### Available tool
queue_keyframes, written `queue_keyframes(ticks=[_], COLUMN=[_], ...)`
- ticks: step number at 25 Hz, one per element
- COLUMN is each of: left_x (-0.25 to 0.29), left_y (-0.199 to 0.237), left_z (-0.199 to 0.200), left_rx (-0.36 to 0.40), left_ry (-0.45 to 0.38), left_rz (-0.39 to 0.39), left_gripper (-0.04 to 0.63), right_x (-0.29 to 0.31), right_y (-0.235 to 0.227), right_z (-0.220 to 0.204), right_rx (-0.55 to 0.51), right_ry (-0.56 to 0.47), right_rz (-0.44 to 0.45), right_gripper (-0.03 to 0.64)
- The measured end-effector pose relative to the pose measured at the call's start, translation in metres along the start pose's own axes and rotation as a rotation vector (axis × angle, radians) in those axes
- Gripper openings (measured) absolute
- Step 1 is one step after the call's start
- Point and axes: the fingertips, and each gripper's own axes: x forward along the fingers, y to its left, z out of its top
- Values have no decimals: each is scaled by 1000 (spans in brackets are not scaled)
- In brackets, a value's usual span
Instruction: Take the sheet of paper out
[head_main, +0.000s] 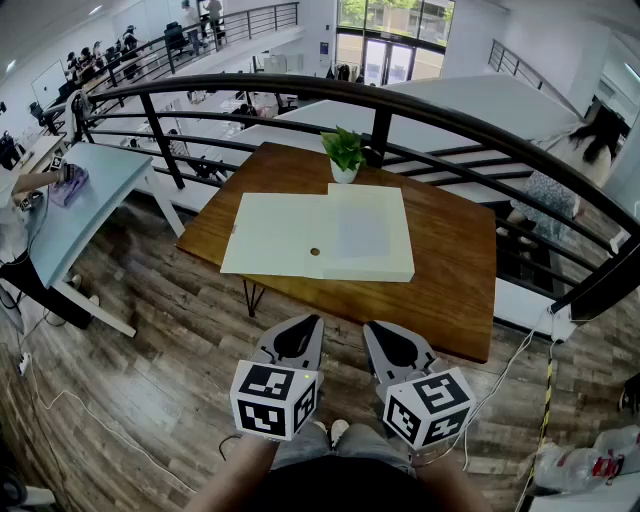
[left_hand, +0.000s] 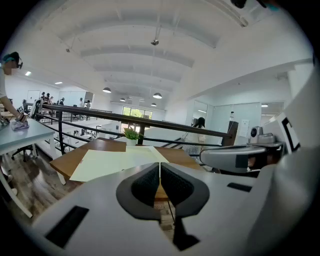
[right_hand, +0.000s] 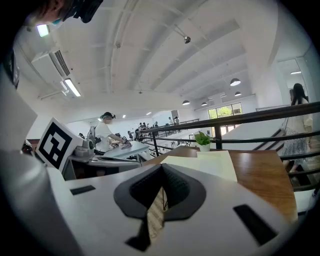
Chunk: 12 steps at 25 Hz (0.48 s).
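The wooden table (head_main: 452, 268) is the fixed mark here; a pale yellow folder (head_main: 270, 236) lies flat and opened out on the middle of its top, presumably spread so that its contents can be reached from above; on the folder's right half sits a paler, faintly greyish rectangle that I take for the sheet of paper (head_main: 362, 232), lying flush and not lifted at any edge that I can see; a small potted plant (head_main: 344, 153) stands at the table's far edge, just beyond the folder and clear of it; the left gripper (head_main: 303, 326) and the right gripper (head_main: 381, 331) hang side by side off the table's near edge, low and close to the person's body, a resting pose rather than a reach; each has its jaws pressed together with nothing between them; the sheet therefore lies ahead of both grippers, across the near strip of bare tabletop, well apart from either, slightly nearer the right one's line; the task looks not yet begun.
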Motion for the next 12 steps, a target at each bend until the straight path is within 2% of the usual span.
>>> queue_keyframes(ticks=[3,12], left_x=[3,7], left_y=[0,7], left_z=[2,-1], left_rx=[2,-8], left_ry=[0,15], left_rz=[-9,-40], left_gripper=[20,20], right_x=[2,10], right_y=[1,3], right_z=[-1,-4], right_rx=[26,13], right_ry=[-5,4], right_rz=[-5,-38], right_gripper=[25,25])
